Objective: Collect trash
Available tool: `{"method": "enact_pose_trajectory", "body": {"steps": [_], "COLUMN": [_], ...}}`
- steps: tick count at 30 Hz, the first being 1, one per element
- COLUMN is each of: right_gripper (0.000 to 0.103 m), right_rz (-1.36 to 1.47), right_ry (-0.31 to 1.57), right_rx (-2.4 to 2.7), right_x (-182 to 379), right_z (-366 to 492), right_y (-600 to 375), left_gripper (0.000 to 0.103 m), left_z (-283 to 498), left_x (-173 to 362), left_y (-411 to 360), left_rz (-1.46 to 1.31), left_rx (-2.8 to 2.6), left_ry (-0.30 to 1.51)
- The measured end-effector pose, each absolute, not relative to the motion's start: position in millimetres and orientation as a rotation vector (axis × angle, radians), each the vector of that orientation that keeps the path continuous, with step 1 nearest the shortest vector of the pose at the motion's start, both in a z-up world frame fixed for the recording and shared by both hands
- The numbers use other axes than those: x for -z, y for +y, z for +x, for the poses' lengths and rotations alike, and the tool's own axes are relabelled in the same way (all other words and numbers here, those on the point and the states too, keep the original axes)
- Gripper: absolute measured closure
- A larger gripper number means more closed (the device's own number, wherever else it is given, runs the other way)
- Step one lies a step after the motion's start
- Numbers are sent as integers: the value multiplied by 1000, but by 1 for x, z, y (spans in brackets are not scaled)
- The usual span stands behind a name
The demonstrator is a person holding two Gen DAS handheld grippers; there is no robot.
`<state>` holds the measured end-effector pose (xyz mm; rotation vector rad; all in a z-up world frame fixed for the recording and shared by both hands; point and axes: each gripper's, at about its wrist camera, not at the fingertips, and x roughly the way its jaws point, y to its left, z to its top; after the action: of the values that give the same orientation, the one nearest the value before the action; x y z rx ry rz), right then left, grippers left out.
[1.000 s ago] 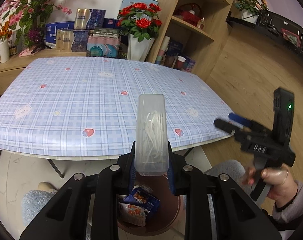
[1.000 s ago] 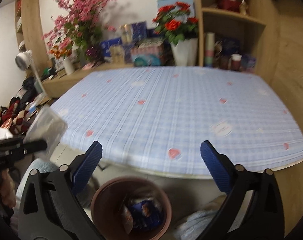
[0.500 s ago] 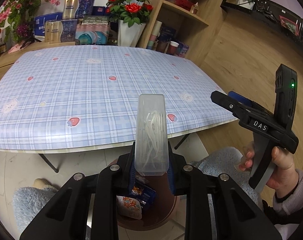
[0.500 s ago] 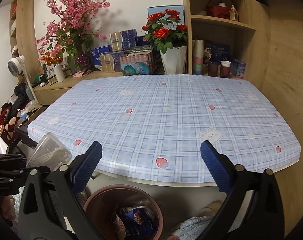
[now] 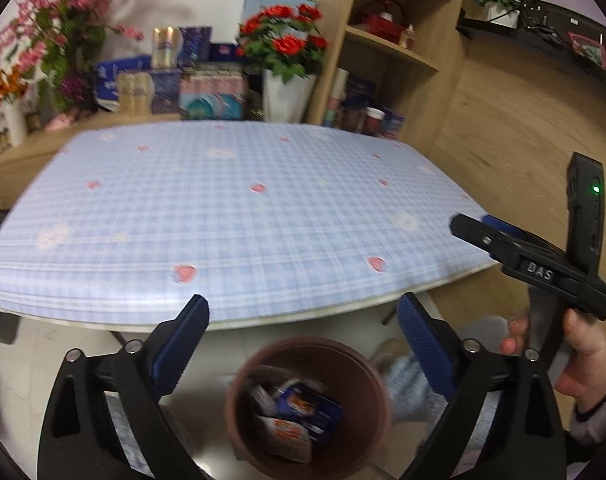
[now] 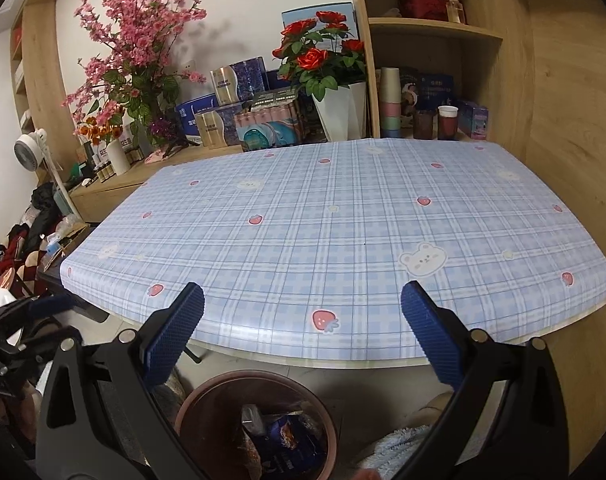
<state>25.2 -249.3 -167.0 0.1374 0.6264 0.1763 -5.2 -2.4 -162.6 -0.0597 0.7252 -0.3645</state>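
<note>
My left gripper [image 5: 303, 308] hangs over the brown trash bin [image 5: 243, 380] on the floor, its jaws opening wide with nothing between them. Several snack wrappers [image 5: 303, 404] lie inside the bin. My right gripper [image 6: 303, 296] is open and holds nothing, above the same bin [image 6: 207, 396] and the table's near edge. In its view the wrappers [image 6: 287, 444] show beside a clear plastic piece [image 6: 252, 416]. The right gripper [image 5: 479, 226] also shows at the right of the left wrist view, held by a hand [image 5: 583, 344]. The left wrist view is blurred.
The table with the blue plaid cloth [image 6: 343, 220] spreads ahead of both grippers. Behind it stand a vase of red roses [image 6: 335, 112], boxes, pink blossoms [image 6: 135, 48] and a wooden shelf [image 6: 431, 28] with cups. Fluffy blue slippers [image 6: 403, 448] lie by the bin.
The left gripper has sprung open and the clear plastic box it held upright is gone from its jaws. The right gripper has stayed open and hardly moved.
</note>
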Motion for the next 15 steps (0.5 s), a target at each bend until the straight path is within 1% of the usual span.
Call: {"method": "enact_pose_trajectory", "body": {"steps": [2,7,11,15], "right_gripper": [6,6,6,6], "right_rz": [135,128,78,16], "right_ry": [636,624,617,572], "right_rx": [-180,-208,-229,-201], "right_x": [167,153,129,97], "right_z": [27,31,38,40], "right_y": [-249,-247,-241,-236], "left_gripper": [6,6,6,6], "left_z": [-5,-2,5,11], "left_x": [158,138,113,81], "left_y": [0,9,13,19], "left_rz": [-34,25,60,46], "left_rx": [318,235,211,222], "left_ry": [698,630,574,520]}}
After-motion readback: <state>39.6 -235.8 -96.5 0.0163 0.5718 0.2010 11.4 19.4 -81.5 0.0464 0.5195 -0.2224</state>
